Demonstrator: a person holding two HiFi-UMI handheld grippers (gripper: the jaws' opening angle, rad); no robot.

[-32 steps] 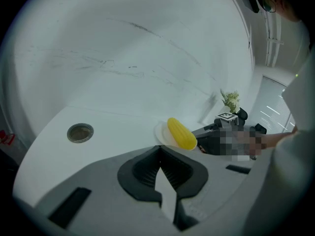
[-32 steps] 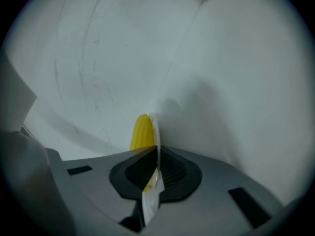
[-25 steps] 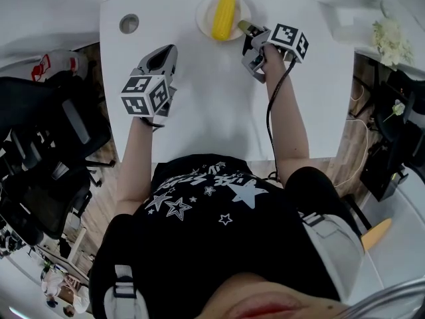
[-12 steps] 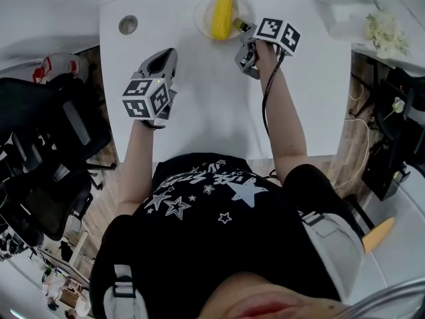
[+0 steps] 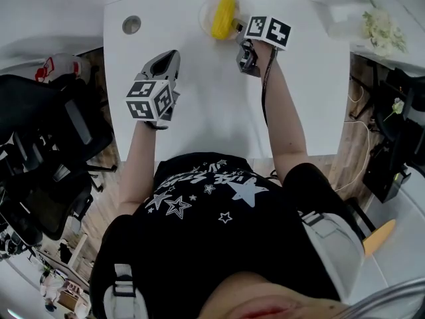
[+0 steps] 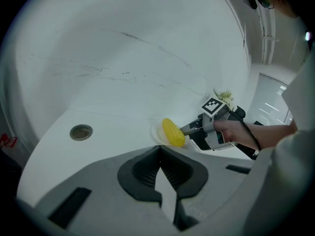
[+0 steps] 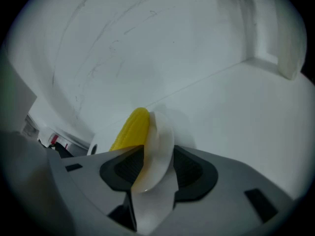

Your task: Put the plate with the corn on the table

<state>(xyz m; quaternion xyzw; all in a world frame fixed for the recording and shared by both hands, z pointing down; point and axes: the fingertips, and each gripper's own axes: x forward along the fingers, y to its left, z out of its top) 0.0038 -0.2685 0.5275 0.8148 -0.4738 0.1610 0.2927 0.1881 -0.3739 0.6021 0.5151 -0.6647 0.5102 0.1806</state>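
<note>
- Right gripper (image 5: 239,27) is reaching out to the far side of the white table (image 5: 219,111), with its tips right at the near rim of the plate (image 5: 207,10).
- In the right gripper view the jaws are spreading apart at this moment. The pale rim of the plate sits between them, and I can see a gap on the right-hand side, so to me it's not pinched.
- The corn (image 5: 224,16) is a bright yellow cob lying on the plate, lengthwise away from me. It's just beside the right gripper's tips, and I can't tell if they touch it.
- From the left gripper view the plate looks flat on the tabletop, close to the far edge, with the corn on top of it.
- Left gripper (image 5: 168,58) is over the left part of the table, well apart from the plate and pointing roughly toward it. Its own view shows both jaws pressed together with nothing in between.
- There's a round grommet hole (image 5: 131,24) in the table's far left corner, left of the plate and a bit beyond the left gripper.
- A black office chair (image 5: 46,145) sits on the floor off the left side of the table.
- Some pale flowers (image 5: 377,28) are on a surface off to the far right.
</note>
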